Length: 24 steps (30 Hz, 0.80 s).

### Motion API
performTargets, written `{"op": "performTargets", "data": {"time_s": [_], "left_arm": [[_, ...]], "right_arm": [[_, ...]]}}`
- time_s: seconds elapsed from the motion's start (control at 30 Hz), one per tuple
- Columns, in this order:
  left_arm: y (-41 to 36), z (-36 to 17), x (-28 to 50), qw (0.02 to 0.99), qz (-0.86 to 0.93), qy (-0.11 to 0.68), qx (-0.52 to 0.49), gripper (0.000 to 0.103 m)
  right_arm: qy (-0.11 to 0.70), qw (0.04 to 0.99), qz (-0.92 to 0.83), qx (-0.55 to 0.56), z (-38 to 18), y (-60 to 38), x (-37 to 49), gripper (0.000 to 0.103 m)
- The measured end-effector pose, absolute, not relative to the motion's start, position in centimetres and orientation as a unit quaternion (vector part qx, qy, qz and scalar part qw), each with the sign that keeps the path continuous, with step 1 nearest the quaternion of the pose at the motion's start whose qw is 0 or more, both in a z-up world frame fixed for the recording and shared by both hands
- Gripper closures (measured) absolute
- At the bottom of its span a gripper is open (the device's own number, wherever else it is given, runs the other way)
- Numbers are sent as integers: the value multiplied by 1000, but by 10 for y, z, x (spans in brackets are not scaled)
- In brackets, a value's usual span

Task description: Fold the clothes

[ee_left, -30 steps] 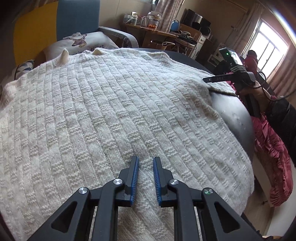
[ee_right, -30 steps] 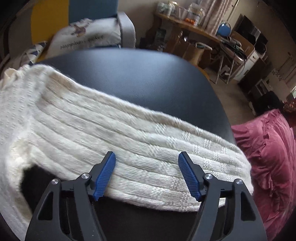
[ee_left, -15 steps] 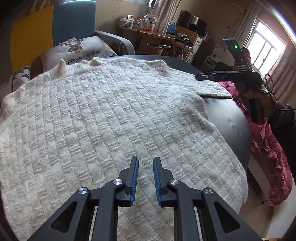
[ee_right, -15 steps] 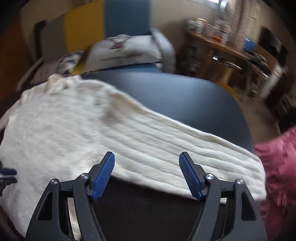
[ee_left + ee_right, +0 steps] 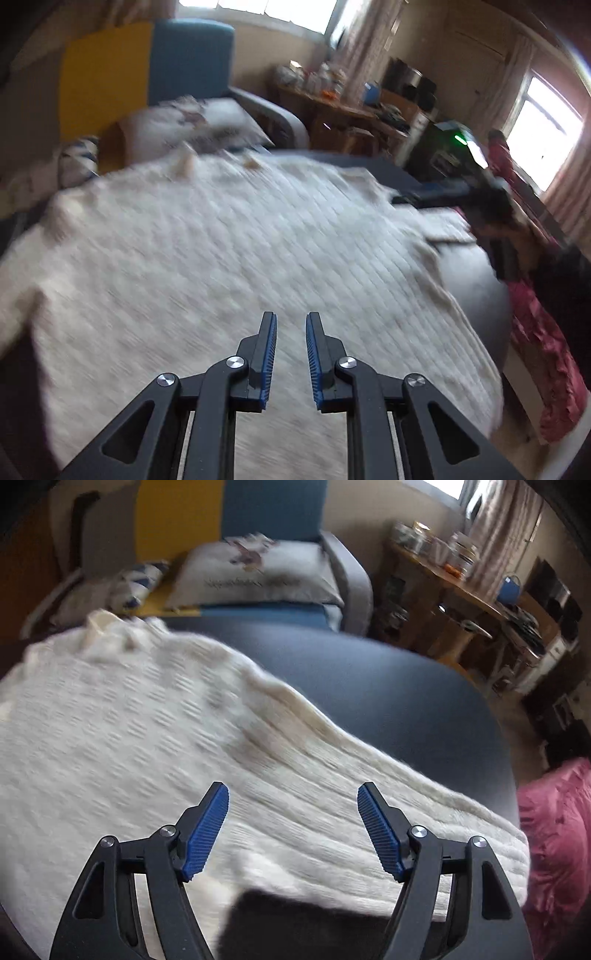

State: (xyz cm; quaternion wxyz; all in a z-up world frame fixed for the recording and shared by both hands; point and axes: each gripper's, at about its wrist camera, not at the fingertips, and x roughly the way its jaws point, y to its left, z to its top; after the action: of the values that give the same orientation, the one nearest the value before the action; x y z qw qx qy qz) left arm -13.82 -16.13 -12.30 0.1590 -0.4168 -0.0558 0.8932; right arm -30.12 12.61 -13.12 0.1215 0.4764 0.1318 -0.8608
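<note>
From the left wrist, the cream sweater (image 5: 229, 258) lies flat over the dark surface (image 5: 469, 273); the left gripper (image 5: 289, 328) hovers above it, narrowly parted, empty. From the right wrist, the right gripper (image 5: 293, 805) is spread wide over the sleeve (image 5: 369, 812); best pinch near its cuff. Blur hides the knit's edges.

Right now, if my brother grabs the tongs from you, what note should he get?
Left tongs: narrow gap, holding nothing, above the sweater body.
Right tongs: wide open, empty, over the sleeve.
The cream sweater lies spread flat on the dark table; the sleeve stretches out toward the right edge.
Done: sweater laid out.
Left: no fold shows yet. Probably bring the sleeve in over the body first, then fold the rest.
</note>
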Motion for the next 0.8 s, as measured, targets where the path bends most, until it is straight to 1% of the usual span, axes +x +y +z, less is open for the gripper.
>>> {"op": "performTargets", "data": {"time_s": [0.17,0.27,0.43,0.47,0.53,0.57,0.63,0.7,0.8], "left_arm": [[-224,-112,-209,96,908,-97,-397,87],[-247,-120,-245,67,910,-97,-397,88],[-277,-159,-294,11,896,-78,-437,87],[-283,-169,-297,-6,891,-70,-448,88],[-291,-178,-291,-5,893,-68,-444,87],[-292,-178,-285,-5,896,-62,-439,87],[-296,-178,-277,-9,898,-53,-436,87],[-303,-177,-272,-13,897,-60,-437,87],[-315,-173,-268,-20,894,-77,-442,88]], "right_arm": [[137,192,-862,450,-110,68,-307,28],[145,217,-858,442,-109,32,-323,28],[144,246,-831,477,-144,-11,-358,28],[147,246,-827,484,-153,-16,-364,28],[160,226,-824,495,-172,-25,-377,28],[162,221,-825,495,-180,-29,-382,25],[153,218,-834,484,-179,-30,-386,24],[135,213,-840,481,-180,-32,-391,23],[138,224,-837,479,-178,-38,-387,23]]}}
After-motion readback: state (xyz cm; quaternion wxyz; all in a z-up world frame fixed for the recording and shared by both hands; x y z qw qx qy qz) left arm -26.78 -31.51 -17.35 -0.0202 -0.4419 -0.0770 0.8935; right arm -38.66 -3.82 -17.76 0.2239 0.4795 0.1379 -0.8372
